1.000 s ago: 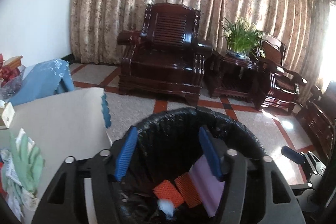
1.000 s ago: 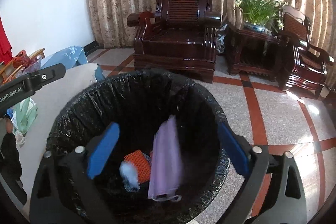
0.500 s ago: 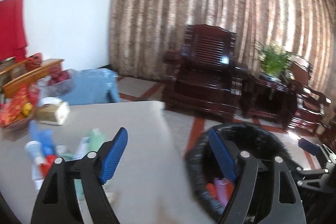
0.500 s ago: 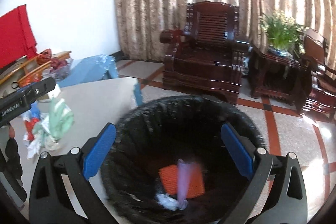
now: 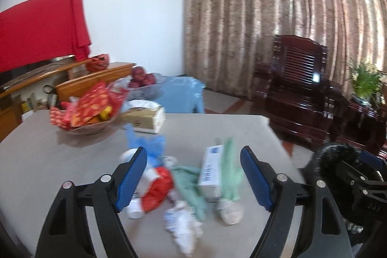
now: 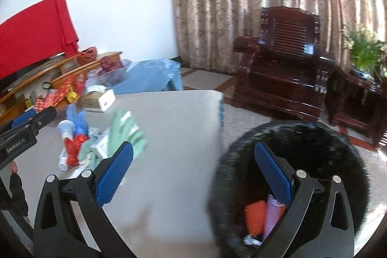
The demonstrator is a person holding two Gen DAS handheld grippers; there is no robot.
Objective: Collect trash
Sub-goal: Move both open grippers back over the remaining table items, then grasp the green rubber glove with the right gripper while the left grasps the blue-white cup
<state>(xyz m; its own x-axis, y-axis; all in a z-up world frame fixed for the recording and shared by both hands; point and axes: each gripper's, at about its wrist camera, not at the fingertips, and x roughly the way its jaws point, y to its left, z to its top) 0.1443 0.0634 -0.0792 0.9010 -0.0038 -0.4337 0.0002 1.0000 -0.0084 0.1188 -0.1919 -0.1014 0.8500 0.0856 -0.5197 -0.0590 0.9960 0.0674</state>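
Observation:
A pile of trash lies on the beige table [image 5: 72,161]: green plastic bags [image 5: 229,171], a white box [image 5: 210,173], a red wrapper [image 5: 157,187], crumpled white paper [image 5: 183,226] and a blue bag [image 5: 147,144]. My left gripper [image 5: 193,175] is open and empty, hovering just before the pile. The pile also shows in the right wrist view [image 6: 101,142]. My right gripper [image 6: 193,175] is open and empty, between the table edge and the black-lined trash bin [image 6: 338,144]. The bin holds an orange item [image 6: 256,214] and a purple item [image 6: 273,214].
A bowl of red packets [image 5: 87,110], a tissue box [image 5: 145,117] and a fruit dish [image 5: 142,81] stand at the table's far side. A blue stool [image 5: 183,93], dark wooden armchair [image 5: 295,88] and potted plant [image 5: 365,81] stand beyond.
Both grippers have swung left, away from over the bin towards the table. The left one now faces the trash pile. The purple item has dropped into the bin.

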